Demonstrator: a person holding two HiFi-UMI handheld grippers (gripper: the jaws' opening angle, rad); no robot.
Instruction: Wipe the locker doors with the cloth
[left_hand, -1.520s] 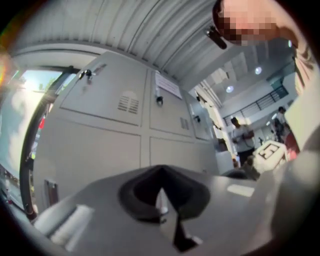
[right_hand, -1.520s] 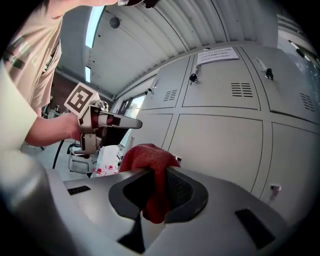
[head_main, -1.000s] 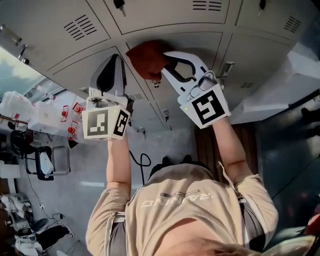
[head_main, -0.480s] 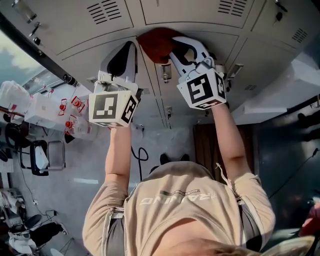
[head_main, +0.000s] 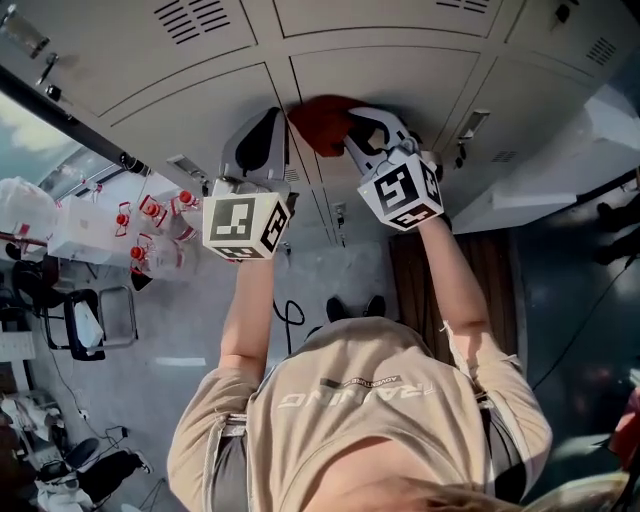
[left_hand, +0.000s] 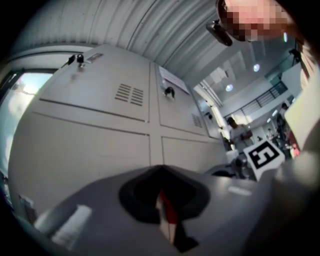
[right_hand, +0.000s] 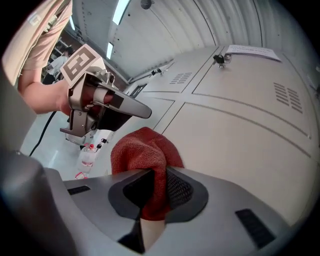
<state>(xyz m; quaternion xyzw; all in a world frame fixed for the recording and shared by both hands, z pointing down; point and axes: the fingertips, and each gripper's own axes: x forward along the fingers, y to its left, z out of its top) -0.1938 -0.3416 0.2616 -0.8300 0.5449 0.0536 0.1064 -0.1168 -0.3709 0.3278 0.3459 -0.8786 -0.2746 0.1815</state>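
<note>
Right gripper view, right tongs (right_hand: 158, 173) clamping cloth (right_hand: 141, 149)

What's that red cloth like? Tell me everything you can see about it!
The cloth is red and fuzzy, like terry or microfibre. It is bunched into a soft lump, not spread flat. The right gripper is shut on it, pinching one fold between its jaws, and the rest puffs out in front. In the head view it sits up against a pale grey locker door, by the seam between two doors. No stains or print show on it.
</note>
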